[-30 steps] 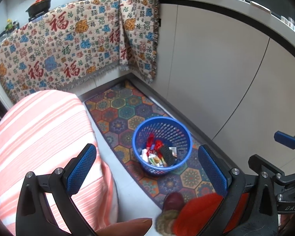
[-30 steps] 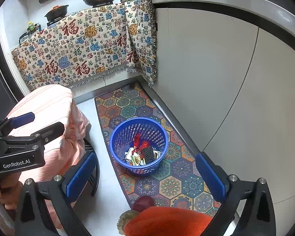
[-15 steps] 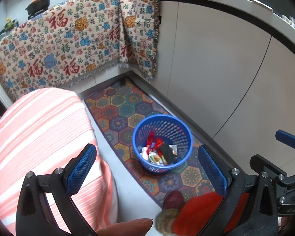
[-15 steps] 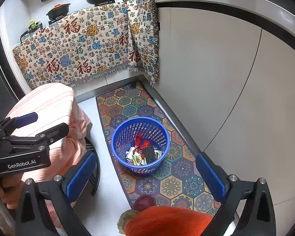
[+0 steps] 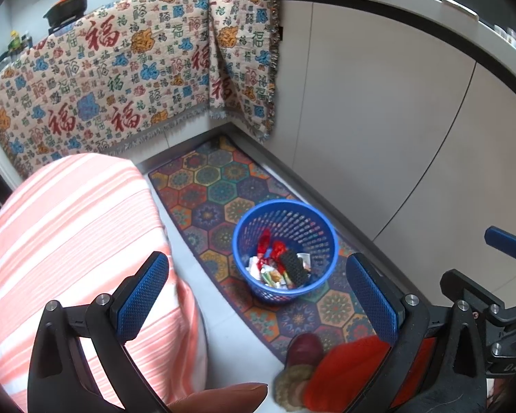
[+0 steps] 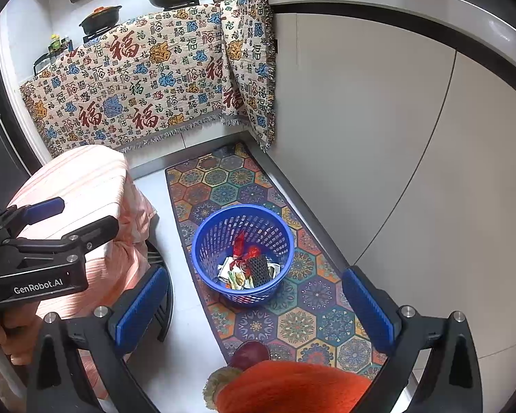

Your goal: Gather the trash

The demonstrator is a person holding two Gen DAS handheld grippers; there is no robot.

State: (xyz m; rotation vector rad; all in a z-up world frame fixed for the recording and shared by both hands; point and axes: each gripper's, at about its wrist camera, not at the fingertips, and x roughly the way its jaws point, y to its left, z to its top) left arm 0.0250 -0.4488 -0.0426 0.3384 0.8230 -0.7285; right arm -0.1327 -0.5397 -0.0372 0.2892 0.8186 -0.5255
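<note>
A blue perforated basket (image 5: 285, 251) stands on the patterned floor mat; it also shows in the right wrist view (image 6: 243, 253). Inside lie red wrappers (image 5: 270, 246), crumpled packets (image 6: 234, 272) and a dark mesh piece (image 5: 292, 268). My left gripper (image 5: 256, 296) is open and empty, held well above the floor, with the basket between its blue pads. My right gripper (image 6: 254, 304) is open and empty, also high above the basket. The left gripper's body (image 6: 41, 258) shows at the left of the right wrist view.
A stool covered in pink striped cloth (image 5: 68, 241) stands left of the basket. White cabinet doors (image 6: 378, 137) run along the right. A patterned cloth (image 5: 120, 79) hangs over the counter behind. The person's orange slipper (image 6: 292, 389) is at the bottom.
Both grippers have risen and pulled back slightly, so the basket sits lower and smaller in view. Both stay open and empty.
</note>
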